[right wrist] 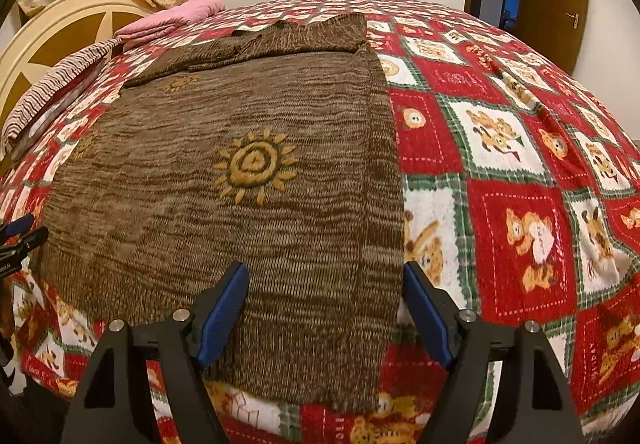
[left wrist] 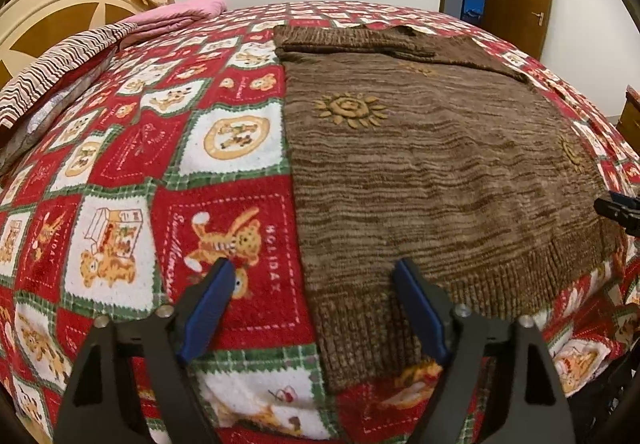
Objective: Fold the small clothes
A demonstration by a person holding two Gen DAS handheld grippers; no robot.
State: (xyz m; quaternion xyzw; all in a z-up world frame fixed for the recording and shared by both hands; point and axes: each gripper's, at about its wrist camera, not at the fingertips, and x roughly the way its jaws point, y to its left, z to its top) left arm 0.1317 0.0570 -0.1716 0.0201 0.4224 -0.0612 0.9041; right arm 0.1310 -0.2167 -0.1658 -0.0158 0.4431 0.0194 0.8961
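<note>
Sweater: lay flat on the bedspread, sleeves folded in, long axis running straight ahead of both tools.
Hem: nearest edge, just ahead of both sets of fingers.
Left gripper: spread wide, empty, straddling the hem's left corner.
Right gripper: spread wide, empty, straddling the right corner.
Nearer arm: judged equal, one corner each.

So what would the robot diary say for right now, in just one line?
stage: sleeves folded in | brown sweater flat on bear blanket | left gripper open over hem | right gripper open over hem
</note>
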